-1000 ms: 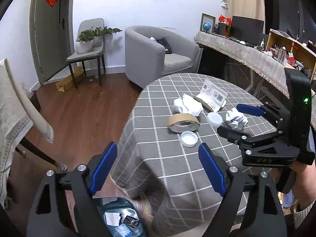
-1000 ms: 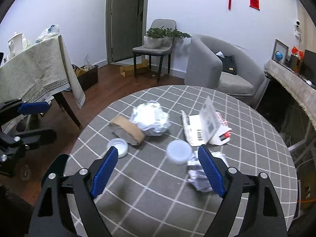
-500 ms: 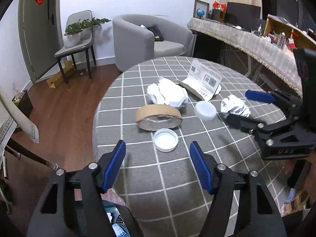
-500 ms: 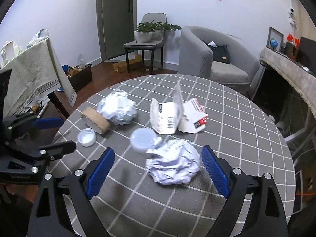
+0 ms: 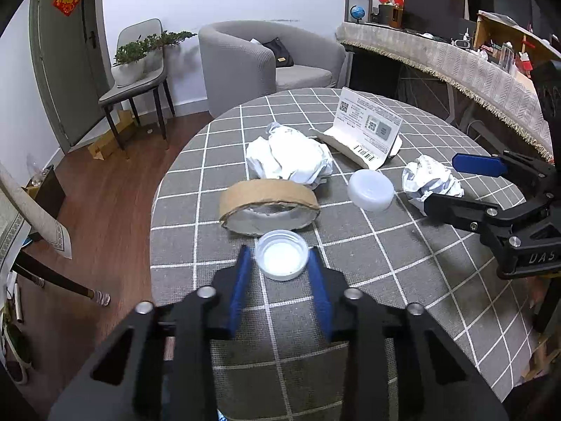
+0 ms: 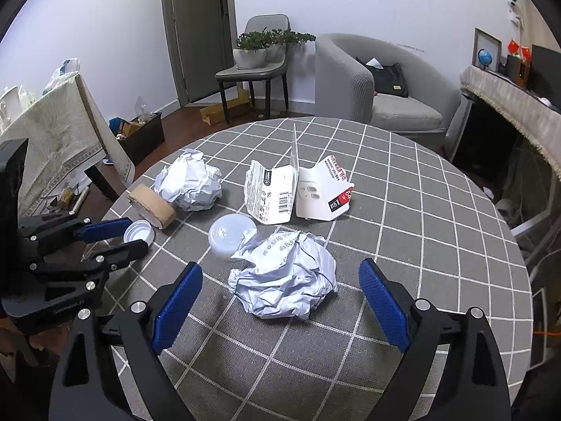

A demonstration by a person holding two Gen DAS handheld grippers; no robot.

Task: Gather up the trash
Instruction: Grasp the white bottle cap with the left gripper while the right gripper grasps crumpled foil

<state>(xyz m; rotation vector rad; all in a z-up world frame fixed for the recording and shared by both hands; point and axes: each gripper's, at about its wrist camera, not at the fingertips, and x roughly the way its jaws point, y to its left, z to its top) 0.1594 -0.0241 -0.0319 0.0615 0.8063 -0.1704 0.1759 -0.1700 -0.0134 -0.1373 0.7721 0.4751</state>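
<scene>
Two blue-padded fingers of the left gripper (image 5: 278,263) stand close on both sides of the small white plastic bottle cap (image 5: 281,259), pinching it on the grey checked tablecloth (image 5: 403,280), just in front of the flat brown cardboard tape ring (image 5: 268,206). The right gripper (image 6: 280,282) has its fingers spread wide around the crumpled ball of white printed paper (image 6: 284,280), without touching it. Beside this ball lies a round translucent white lid (image 6: 229,235).

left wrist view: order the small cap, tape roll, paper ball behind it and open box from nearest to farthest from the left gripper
1. small cap, between the left gripper's fingers
2. tape roll, just behind
3. paper ball, behind the roll
4. open box, far right
</scene>
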